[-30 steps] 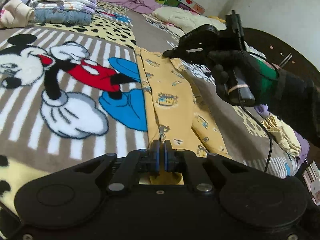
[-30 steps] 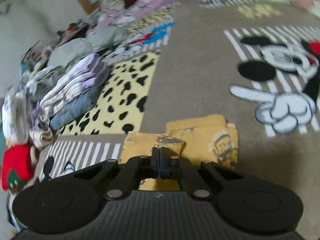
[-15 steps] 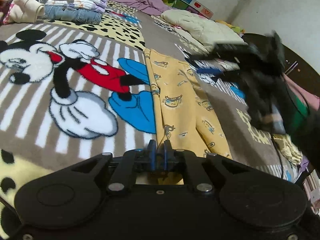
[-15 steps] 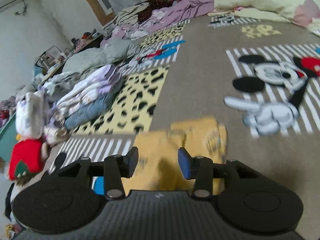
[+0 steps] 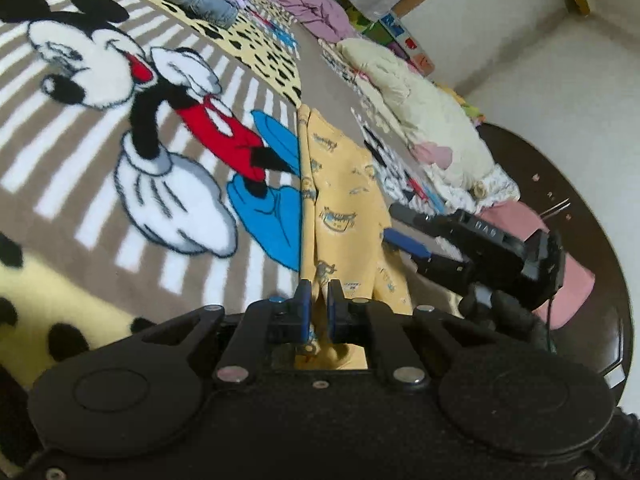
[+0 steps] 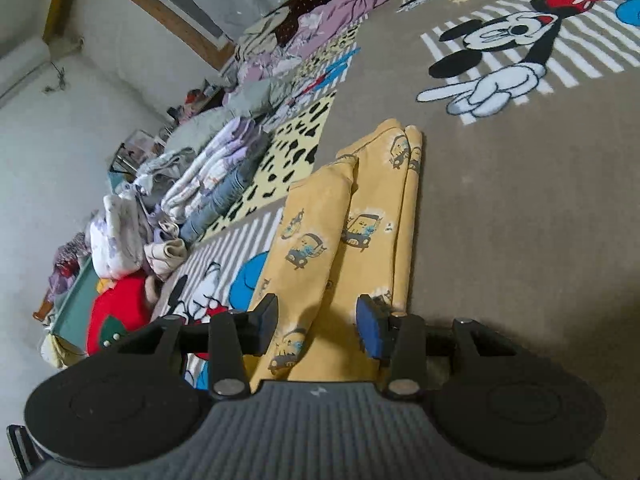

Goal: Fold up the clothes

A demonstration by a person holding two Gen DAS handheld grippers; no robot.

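The yellow trousers (image 6: 348,236) lay on the cartoon blanket (image 5: 120,184) of the bed, folded lengthwise into a long narrow strip, with one end near the leopard-pattern part and the other end just in front of the two grippers. To judge from the soft creases and the rounded fold edges, the cloth was thin and light, fully limp, not slippery and not fragile. It would sag and bend wherever it was lifted, so it is better to take it at the corners of one end, both layers together, and to carry that end flat over the rest.

The left gripper (image 5: 318,300) was pressed almost together and pinched the near end of the trousers; a small ridge of yellow cloth stood up between its blue pads. The right gripper (image 6: 316,320) had just been opening and then closing a little. Its jaws stood apart above the near end of the strip, with cloth seen between them, but the pads did not press on it. In the left view this gripper was seen from the side, over the edge of the trousers, in a dark glove (image 5: 504,312)
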